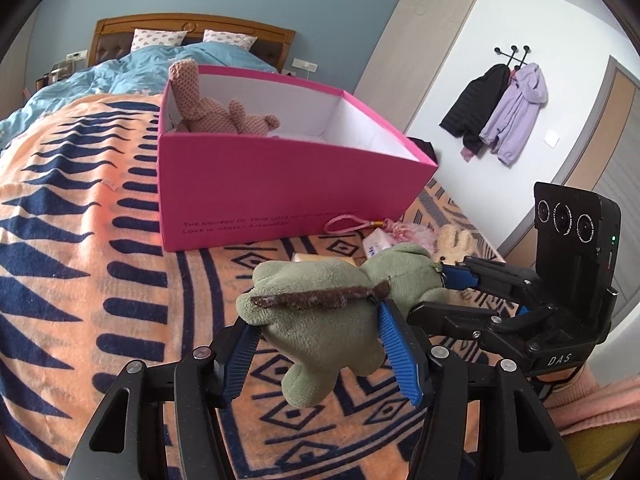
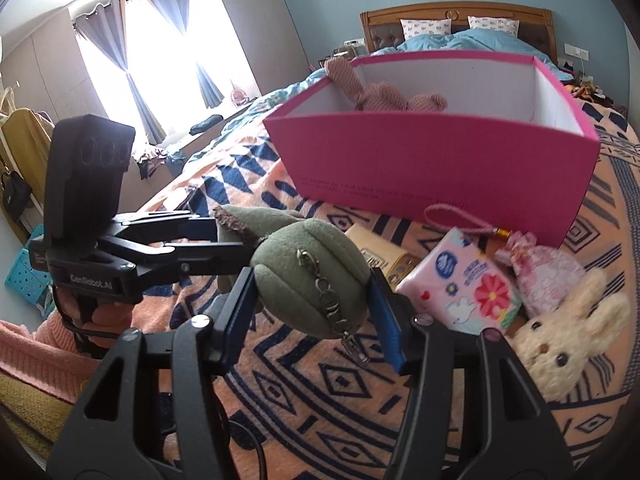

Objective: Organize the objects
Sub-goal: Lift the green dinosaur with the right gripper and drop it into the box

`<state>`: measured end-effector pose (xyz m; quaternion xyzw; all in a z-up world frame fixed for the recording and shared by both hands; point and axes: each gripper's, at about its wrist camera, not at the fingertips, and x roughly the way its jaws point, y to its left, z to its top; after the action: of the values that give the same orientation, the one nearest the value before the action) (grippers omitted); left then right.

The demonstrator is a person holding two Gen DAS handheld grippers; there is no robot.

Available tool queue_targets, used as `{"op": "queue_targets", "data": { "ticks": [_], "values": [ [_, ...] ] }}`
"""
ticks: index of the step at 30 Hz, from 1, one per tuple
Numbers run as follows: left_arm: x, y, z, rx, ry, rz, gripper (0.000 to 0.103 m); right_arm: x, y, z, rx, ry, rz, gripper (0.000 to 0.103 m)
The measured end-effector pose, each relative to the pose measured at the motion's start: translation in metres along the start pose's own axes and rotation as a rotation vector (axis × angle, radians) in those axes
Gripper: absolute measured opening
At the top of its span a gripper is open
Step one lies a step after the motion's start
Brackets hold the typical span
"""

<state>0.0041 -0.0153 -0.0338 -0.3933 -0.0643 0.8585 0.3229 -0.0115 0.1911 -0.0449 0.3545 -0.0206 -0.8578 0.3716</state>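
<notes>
Green plush toy [image 1: 320,312]: soft, olive, with a brown fuzzy strip along one end and a metal keychain clasp [image 2: 332,304] hanging from its round body. Held in the air above the patterned blanket [image 1: 100,240], at 6 o'clock from the box, clear of the bedding.

Left gripper [image 1: 316,344]: blue-padded jaws clamped on the strip end of the green plush, pads pressing into the fabric on both sides.

Right gripper [image 2: 312,304]: blue-padded jaws clamped on the round body of the same plush, the clasp dangling between them. In the left wrist view it reaches in from 3 o'clock.

Pink cardboard box [image 1: 288,184]: open-topped, white inside, dark lettering low on its near wall; stands on the blanket at 12 o'clock from the plush.

Pink knitted bunny [image 1: 208,108]: lies inside the box against its far-left corner, one ear rising above the rim.

Loose items on the blanket, at the box's near right corner:
- Tissue pack [image 2: 464,280], pink, floral print.
- Pink drawstring pouch [image 2: 536,268] with a braided cord loop, touching the tissue pack.
- Cream plush bunny [image 2: 568,336], just beside the pouch, at 4 o'clock from the tissue pack.
- Tan flat box [image 2: 384,256], partly under the tissue pack.

Person: a pink knitted sleeve [image 2: 36,344] shows at the edge, behind the left gripper's handle.
</notes>
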Motion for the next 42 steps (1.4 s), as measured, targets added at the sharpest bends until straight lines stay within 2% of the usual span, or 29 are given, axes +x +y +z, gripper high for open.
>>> {"op": "queue_targets", "data": {
  "ticks": [5,11,21,29,34,39,42],
  "values": [
    [-0.009,-0.01,0.018,0.03,-0.042,0.005,0.06,-0.009,0.001,0.02,-0.02,-0.041,0.006,0.057],
    [-0.025,-0.019,0.061,0.071,-0.123,0.034,0.06,-0.023,0.0,0.058,-0.072,-0.121,0.006,0.057],
    [-0.03,0.001,0.116,0.067,-0.203,0.105,0.06,-0.007,-0.012,0.125,-0.134,-0.169,0.025,0.057],
    [-0.006,0.03,0.139,0.024,-0.164,0.171,0.06,0.028,-0.035,0.149,-0.097,-0.119,0.063,0.057],
    [0.012,0.049,0.138,-0.012,-0.118,0.203,0.06,0.056,-0.051,0.152,-0.069,-0.054,0.078,0.057],
    [0.028,0.064,0.135,-0.038,-0.082,0.24,0.06,0.078,-0.056,0.15,-0.063,0.003,0.056,0.057],
    [0.026,0.068,0.134,-0.05,-0.093,0.241,0.059,0.086,-0.056,0.145,-0.06,0.035,0.029,0.057]
  ]
}}
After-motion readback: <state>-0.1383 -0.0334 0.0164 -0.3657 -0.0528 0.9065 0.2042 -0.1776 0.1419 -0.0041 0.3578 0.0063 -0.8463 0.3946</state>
